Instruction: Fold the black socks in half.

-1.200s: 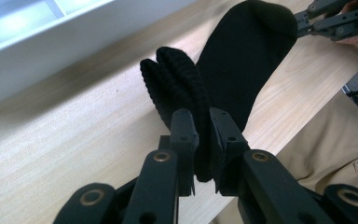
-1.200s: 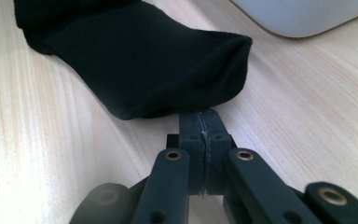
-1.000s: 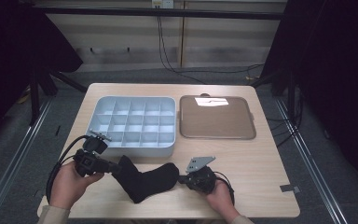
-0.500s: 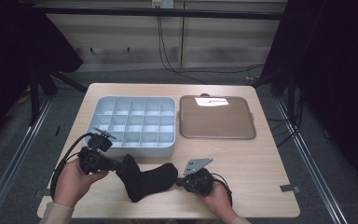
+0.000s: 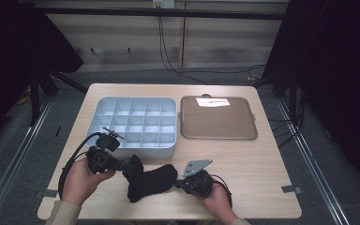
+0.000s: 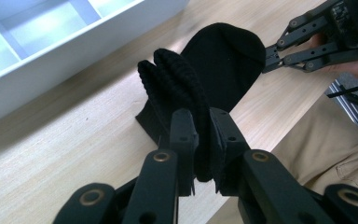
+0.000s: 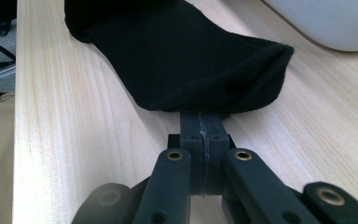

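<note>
Black sock, flat on table

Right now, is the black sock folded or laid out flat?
Partly folded: the sock has its ribbed cuff doubled over and pinched in the left hand-held gripper; the toe end lies flat on the table.

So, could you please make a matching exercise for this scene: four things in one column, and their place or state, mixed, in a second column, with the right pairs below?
Things:
1. black sock
2. compartment tray
3. brown flat tray
4. left gripper

Places or states:
A. empty, on the far right part of the table
B. lying on the table near the front edge, between both grippers
C. jaws shut on the ribbed cuff
D. pale blue-white, empty, behind the sock

Right pairs: 1-B, 2-D, 3-A, 4-C
</note>
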A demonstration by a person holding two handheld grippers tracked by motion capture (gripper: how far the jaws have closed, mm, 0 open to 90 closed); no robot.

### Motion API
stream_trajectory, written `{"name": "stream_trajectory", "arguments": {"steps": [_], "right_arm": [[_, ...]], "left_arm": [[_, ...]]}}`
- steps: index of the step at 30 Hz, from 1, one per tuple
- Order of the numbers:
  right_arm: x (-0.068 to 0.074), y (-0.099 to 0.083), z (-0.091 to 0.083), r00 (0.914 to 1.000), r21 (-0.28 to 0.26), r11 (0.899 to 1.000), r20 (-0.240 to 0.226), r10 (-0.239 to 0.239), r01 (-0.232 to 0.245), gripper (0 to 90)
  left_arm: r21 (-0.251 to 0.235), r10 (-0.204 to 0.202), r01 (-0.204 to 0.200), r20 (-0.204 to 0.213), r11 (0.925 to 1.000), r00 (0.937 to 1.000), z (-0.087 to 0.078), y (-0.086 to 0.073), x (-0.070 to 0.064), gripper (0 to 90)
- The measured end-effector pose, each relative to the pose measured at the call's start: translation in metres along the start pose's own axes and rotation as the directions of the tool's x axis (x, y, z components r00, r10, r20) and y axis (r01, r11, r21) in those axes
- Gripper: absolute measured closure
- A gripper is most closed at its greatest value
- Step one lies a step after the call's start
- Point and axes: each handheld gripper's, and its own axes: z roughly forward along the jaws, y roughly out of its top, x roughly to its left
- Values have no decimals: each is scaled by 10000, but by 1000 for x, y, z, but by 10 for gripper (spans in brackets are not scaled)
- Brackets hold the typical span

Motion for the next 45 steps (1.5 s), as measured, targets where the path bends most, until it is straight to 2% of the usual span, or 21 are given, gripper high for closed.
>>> {"name": "stream_trajectory", "arguments": {"steps": [15,20,26,32,33,39,45], "right_arm": [[3,1,3,9999,-79,9999,-91,-90,90,899],[3,1,3,9999,-72,9999,-103,-123,122,899],[4,1,3,9999,-64,9999,-123,-88,87,899],[3,2,3,9998,-62,9999,-144,-116,115,899],[3,1,3,9998,-58,10000,-177,-46,45,900],[-1,2,-1,10000,-114,9999,22,31,-31,900],[-12,-1,-8,9987,-155,9994,394,331,-326,900]], "left_arm": [[106,128,-128,36,9999,9999,8,6,-6,808],[184,-6,5,24,9998,10000,14,9,-6,808],[333,57,-57,12,9994,10000,21,13,-7,806],[393,67,-66,-7,9992,10000,20,11,-3,806],[298,-45,45,16,9995,10000,20,11,-4,806],[361,18,-19,7,9993,10000,19,11,-2,806],[345,49,-49,10,9994,10000,18,11,-1,806]]}}
